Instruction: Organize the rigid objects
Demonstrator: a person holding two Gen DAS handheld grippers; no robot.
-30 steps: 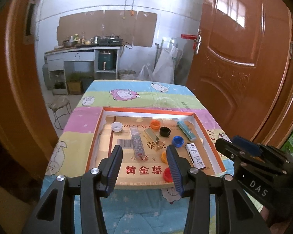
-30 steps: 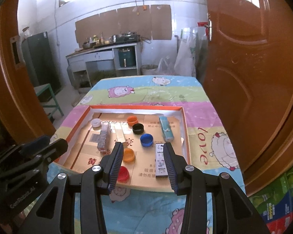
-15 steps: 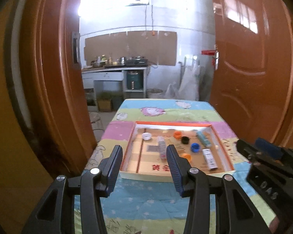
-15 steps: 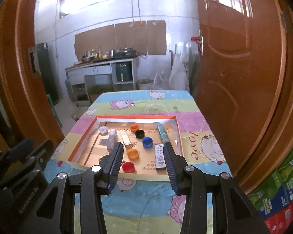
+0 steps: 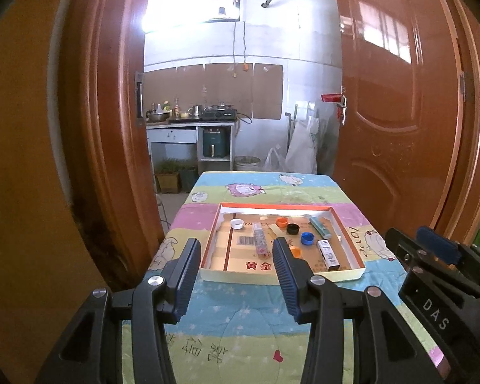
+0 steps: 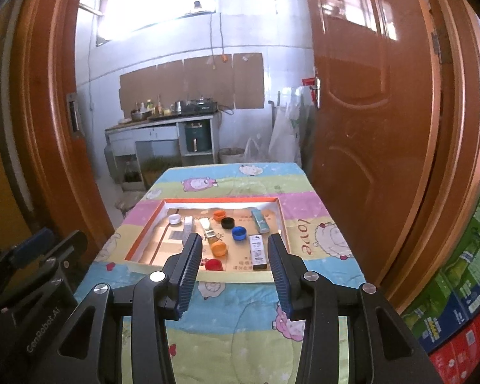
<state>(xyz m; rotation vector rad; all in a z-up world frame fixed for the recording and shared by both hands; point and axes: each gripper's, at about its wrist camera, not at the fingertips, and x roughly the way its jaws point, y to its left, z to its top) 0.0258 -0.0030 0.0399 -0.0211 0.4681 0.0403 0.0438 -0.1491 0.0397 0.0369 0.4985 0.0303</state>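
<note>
You held both tongs, left [image 5: 236,275] and right [image 6: 235,272], spread and empty above the tabletop's [image 6: 240,313] near end; the tray [image 6: 240,276] of caps and boxes lay just beyond their tips.

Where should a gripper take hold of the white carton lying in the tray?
Probably across the white carton's long sides near its middle, coming from above: it lies flat, lengthwise toward the camera, both flanks free, the tray's right wall apart from it.
</note>
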